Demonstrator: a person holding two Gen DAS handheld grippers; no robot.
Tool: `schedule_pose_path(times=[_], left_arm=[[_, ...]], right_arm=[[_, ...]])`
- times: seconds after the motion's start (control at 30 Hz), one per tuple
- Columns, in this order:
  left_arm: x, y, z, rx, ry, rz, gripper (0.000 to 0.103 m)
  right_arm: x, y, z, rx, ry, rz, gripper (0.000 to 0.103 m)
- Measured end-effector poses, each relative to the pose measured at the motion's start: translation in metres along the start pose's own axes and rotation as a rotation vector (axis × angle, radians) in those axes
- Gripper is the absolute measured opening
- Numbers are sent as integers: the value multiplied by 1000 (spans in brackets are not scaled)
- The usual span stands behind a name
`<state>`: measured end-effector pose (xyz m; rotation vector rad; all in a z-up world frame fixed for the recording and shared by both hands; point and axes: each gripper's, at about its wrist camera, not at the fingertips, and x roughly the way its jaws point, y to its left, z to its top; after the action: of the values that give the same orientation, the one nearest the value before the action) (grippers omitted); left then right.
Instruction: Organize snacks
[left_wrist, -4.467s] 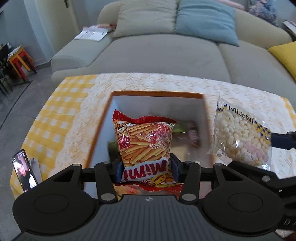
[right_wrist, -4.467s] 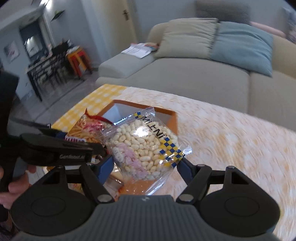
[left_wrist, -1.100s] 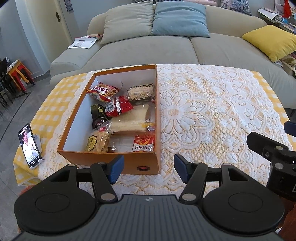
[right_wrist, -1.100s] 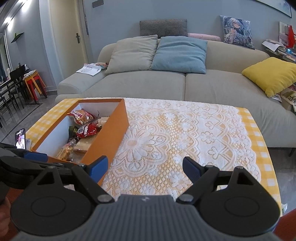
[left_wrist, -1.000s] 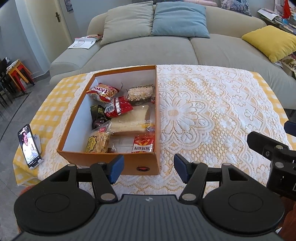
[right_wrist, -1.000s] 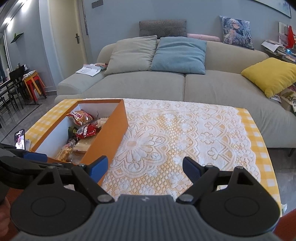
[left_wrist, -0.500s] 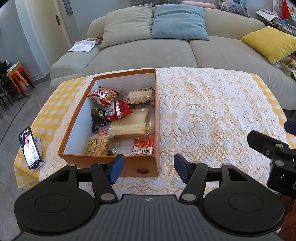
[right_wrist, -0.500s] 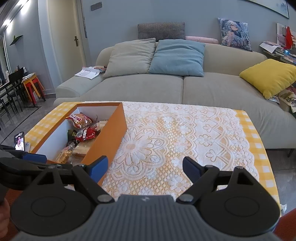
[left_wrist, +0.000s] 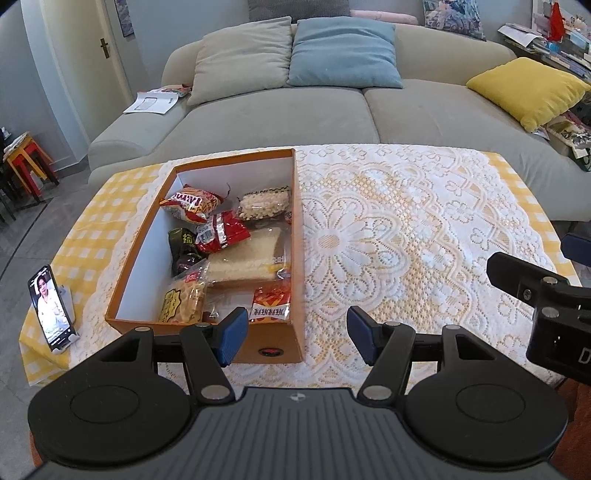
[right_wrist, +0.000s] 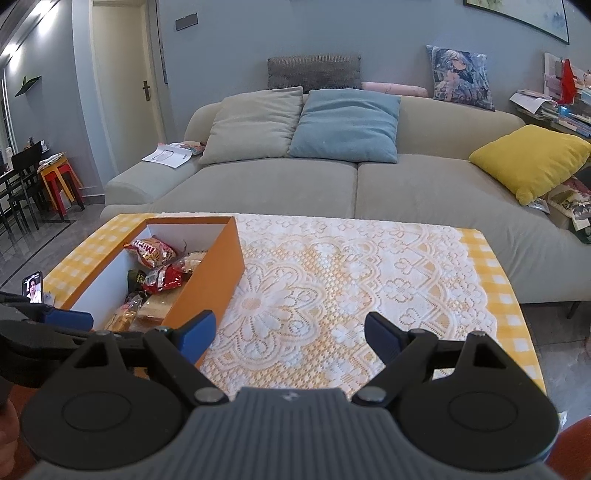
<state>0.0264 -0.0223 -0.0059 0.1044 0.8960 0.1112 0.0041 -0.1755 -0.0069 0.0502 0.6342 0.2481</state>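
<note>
An orange box (left_wrist: 300, 258) (right_wrist: 218, 273) with a white inside stands on the left part of the table and holds several snack packs. Among them are the Mimi fries bag (left_wrist: 194, 203) (right_wrist: 151, 254), the clear puffed-snack bag (left_wrist: 264, 203), a red pack (left_wrist: 225, 232), wrapped bread (left_wrist: 247, 258) and a waffle pack (left_wrist: 184, 301). My left gripper (left_wrist: 295, 336) hangs open and empty just before the box's near wall. My right gripper (right_wrist: 288, 332) is open and empty over the lace cloth, right of the box.
A white lace cloth (left_wrist: 406, 240) over yellow check covers the table. A phone on a stand (left_wrist: 51, 308) sits at the table's left edge. A grey sofa (right_wrist: 332, 184) with cushions runs behind. Stools (right_wrist: 59, 184) and chairs stand far left.
Since 4.5 s ago both grippers let go of the fries bag and the puffed-snack bag, which now lie in the box, and drew back. Over the last second nothing has moved.
</note>
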Motion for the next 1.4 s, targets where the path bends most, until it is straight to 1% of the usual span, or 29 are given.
schedule_pose_path(times=[0.43,0.63,1.4], left_arm=[[-1,-7,1,13,-12,-43,72],[-1,-7,0,14,-11,-55,72],[0,-4,-2,9,-5,-48,72]], right_arm=[[-2,-5,1,6,1,-32,85],[-1,-5,0,2,7,-31,85],[2,-5,-2,14,21,-21,85]])
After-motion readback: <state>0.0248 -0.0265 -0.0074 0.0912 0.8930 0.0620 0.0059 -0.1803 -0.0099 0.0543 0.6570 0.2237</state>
